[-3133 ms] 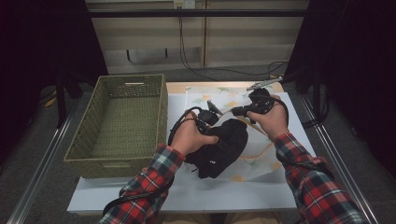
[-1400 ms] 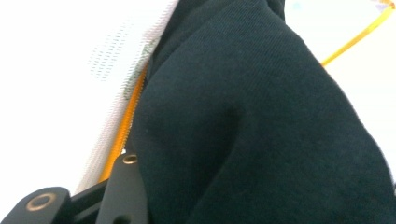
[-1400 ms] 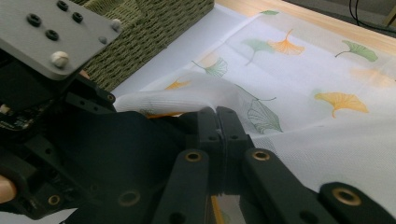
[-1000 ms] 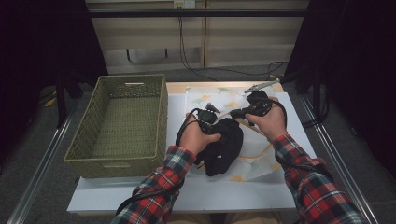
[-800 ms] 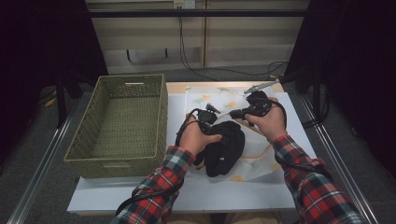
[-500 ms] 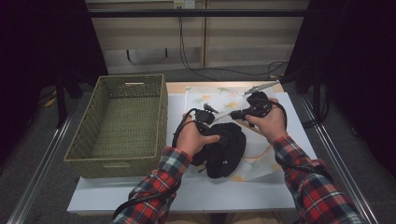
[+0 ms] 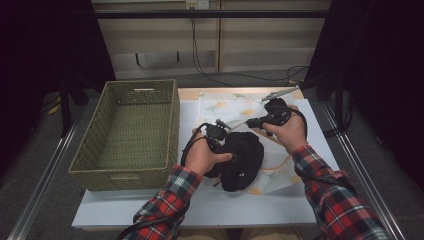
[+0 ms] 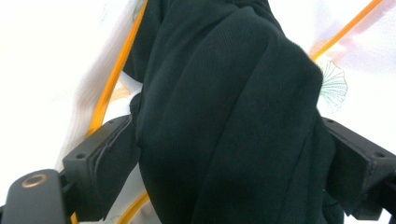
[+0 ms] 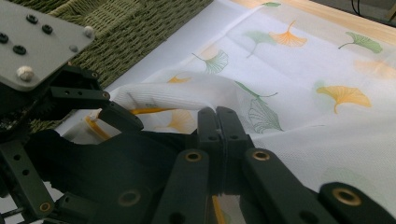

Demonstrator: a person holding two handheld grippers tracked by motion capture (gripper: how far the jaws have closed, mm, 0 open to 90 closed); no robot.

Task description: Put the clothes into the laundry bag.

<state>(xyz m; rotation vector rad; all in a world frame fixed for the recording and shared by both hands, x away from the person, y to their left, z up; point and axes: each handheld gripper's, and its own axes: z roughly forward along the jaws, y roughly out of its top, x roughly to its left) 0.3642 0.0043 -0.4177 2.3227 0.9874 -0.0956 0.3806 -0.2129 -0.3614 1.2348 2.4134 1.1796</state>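
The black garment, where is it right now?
In the high view the black garment lies on the leaf-print bag, right of the basket, between both hands.

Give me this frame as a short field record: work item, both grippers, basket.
work item: black garment bunched on a leaf-print cloth bag
left gripper: jaws have just been opening, garment between them, fingers wide apart
right gripper: shut on the bag's edge
basket: green wicker, at the table's left
table: white top

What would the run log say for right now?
left gripper: jaws opening around black garment | right gripper: shut on white bag | basket: empty
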